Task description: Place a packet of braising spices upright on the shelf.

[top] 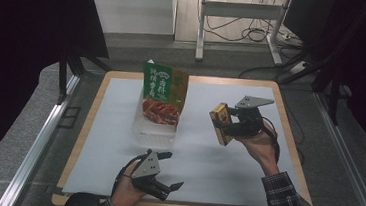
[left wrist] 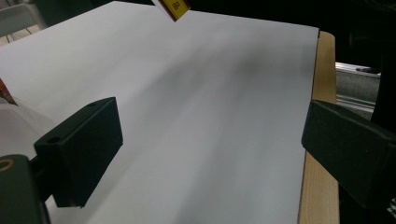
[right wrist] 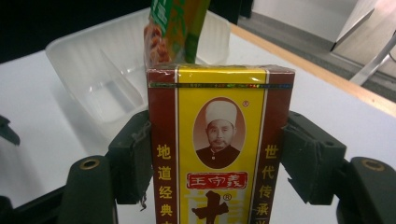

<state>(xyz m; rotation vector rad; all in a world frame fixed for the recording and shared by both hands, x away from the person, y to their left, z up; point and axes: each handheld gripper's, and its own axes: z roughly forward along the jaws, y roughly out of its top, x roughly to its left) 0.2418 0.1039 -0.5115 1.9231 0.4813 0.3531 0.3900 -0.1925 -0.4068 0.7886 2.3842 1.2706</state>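
A yellow and dark red box (top: 221, 123) (right wrist: 215, 144) hangs tilted above the white sheet (top: 202, 150), and my right gripper (top: 229, 125) (right wrist: 215, 161) is shut on its two sides. The box's lower corner (left wrist: 172, 7) peeks in at the top of the left gripper view. A clear plastic tray (top: 155, 126) (right wrist: 100, 70) sits left of the box, with a green snack pouch (top: 164, 93) (right wrist: 175, 28) standing upright in it. My left gripper (top: 171, 171) (left wrist: 205, 154) rests open near the front edge with only bare sheet between its jaws.
The white sheet covers a wooden table (top: 288, 142) (left wrist: 324, 60). Metal rails (top: 42, 141) run along both sides of the table. A stand's legs and cables (top: 243, 23) lie on the floor beyond the far edge.
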